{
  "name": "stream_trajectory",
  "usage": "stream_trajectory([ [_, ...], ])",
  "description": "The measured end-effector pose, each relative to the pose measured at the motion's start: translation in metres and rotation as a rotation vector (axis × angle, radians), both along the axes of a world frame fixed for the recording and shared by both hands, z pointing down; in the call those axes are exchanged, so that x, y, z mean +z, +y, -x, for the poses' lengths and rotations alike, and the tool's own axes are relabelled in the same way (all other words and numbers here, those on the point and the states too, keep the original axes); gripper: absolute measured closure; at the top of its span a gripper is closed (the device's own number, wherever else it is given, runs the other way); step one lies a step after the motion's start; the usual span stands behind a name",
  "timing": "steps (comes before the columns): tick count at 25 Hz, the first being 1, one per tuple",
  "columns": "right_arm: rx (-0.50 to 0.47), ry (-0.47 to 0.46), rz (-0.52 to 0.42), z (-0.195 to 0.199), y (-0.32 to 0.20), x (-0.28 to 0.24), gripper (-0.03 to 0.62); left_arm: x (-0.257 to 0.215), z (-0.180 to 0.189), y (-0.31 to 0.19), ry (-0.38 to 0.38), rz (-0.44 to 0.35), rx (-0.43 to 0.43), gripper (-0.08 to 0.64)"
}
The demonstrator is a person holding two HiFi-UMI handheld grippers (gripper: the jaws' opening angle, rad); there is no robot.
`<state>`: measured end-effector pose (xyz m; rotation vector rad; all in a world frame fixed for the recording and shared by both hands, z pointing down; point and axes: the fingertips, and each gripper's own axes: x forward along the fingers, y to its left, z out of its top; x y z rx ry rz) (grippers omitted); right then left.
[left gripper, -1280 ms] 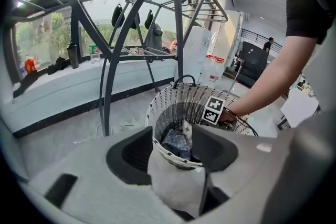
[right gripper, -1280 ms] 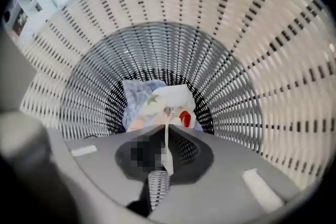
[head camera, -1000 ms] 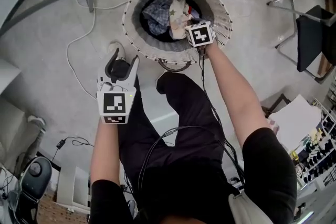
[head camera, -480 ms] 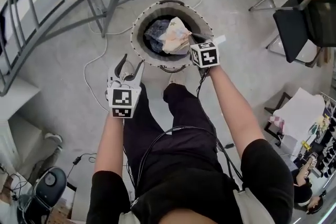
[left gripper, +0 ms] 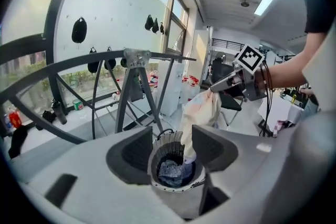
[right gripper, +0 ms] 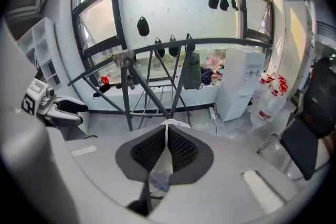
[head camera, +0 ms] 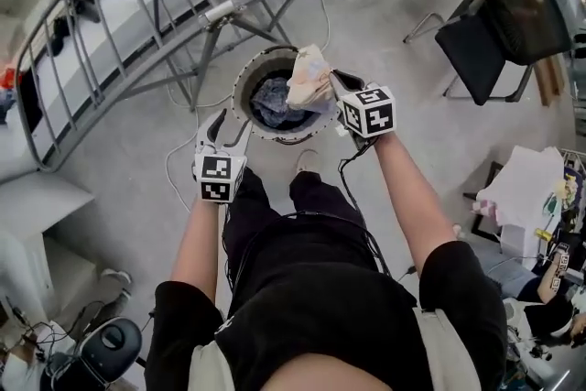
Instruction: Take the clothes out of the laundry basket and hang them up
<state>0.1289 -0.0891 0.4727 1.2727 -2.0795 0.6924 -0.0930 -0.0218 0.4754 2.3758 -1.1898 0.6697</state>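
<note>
Laundry lift: the right gripper (head camera: 335,80), jaws pressed together on a fold of a pale cream garment (head camera: 309,78), held it just above the laundry basket (head camera: 240,94), with the lower end hanging toward the basket's mouth. The left gripper (head camera: 226,120), jaws spread and empty, hovered just beside the basket's near rim. A blue garment (head camera: 273,98) lay inside the basket. The cream cloth looked light, soft and limp, likely to sag or slip from a thin pinch. A second hold along its top edge would probably spread it for hanging.
</note>
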Motion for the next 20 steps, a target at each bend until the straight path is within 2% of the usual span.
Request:
stream_trajectory([
  [5, -0.001, -0.036, -0.114, -0.010, -0.002, -0.096, 0.565, -0.043, -0.017, -0.006, 0.033, -0.040, 0.060, 0.324],
  [10, -0.017, -0.043, -0.254, -0.012, -0.003, -0.184, 0.565, -0.064, -0.044, -0.006, 0.070, -0.059, 0.147, 0.321],
  [15, -0.037, -0.061, -0.364, -0.005, -0.001, -0.257, 0.566, -0.069, -0.076, -0.011, 0.091, -0.068, 0.251, 0.310],
  [20, -0.046, -0.069, -0.432, 0.001, 0.008, -0.306, 0.565, -0.053, -0.111, -0.012, 0.153, -0.026, 0.338, 0.302],
])
